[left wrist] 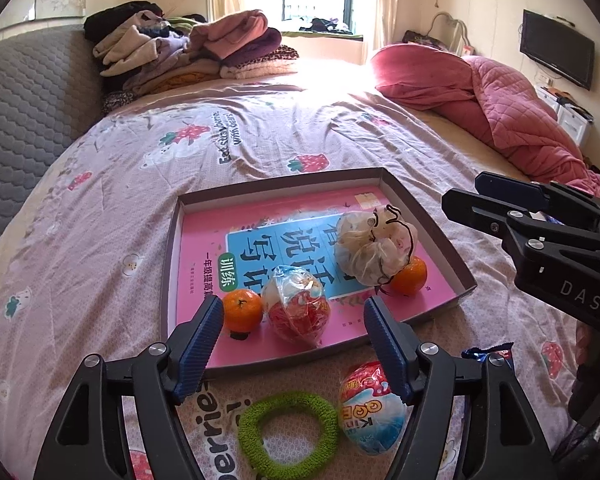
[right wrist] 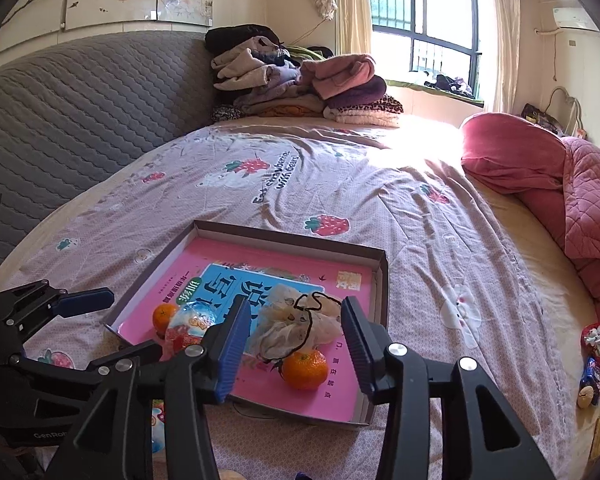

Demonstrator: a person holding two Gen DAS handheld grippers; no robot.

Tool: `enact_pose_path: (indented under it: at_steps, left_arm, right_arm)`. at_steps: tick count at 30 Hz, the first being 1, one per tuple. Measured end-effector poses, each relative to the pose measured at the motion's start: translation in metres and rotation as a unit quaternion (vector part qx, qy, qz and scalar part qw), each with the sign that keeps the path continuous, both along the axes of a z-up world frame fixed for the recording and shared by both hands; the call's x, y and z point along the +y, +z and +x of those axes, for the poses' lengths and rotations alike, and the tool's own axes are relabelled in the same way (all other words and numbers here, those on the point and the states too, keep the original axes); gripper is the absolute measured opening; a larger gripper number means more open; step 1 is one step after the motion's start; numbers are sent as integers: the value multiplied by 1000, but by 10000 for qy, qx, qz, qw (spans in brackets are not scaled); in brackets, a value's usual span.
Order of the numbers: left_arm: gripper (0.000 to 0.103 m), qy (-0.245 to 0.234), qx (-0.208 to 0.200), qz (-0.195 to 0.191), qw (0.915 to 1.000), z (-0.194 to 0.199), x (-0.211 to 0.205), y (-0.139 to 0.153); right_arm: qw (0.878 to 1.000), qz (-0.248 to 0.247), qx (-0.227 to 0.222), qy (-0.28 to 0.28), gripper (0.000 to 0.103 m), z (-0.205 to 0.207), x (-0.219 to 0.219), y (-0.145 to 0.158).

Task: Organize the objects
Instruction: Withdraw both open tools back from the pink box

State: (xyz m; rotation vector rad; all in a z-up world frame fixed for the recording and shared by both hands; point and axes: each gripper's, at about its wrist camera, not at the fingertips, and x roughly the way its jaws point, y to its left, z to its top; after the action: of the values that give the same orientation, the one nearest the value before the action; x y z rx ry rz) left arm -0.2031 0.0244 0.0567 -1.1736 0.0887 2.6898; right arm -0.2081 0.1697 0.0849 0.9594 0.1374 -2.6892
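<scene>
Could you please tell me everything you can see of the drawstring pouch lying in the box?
The drawstring pouch is a small bag of thin, whitish, half-sheer fabric, crumpled and bulging as if filled, with a faint printed pattern. A dark cord loops loosely over its top. It lies on its side on the pink book inside the shallow cardboard box, toward the box's right side in the left wrist view. One mandarin rests against its near edge. Neither gripper touches it.

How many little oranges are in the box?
2. One orange sits near the box's front corner, beside a wrapped egg toy. The other orange rests against the mesh pouch on the pink book. More could hide behind the pouch.
</scene>
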Motion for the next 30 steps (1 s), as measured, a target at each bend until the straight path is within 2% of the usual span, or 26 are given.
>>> enact_pose_path:
  at_steps: [20,30]
  left_arm:
    - [74,310,288,187,9989,37,-29,28]
    - [74,374,266,244,9986,52,-31,26]
  right_arm:
    - [9990,-268,353,63,48,48,6,25]
    - [9985,-324,447,60,48,63,10,30]
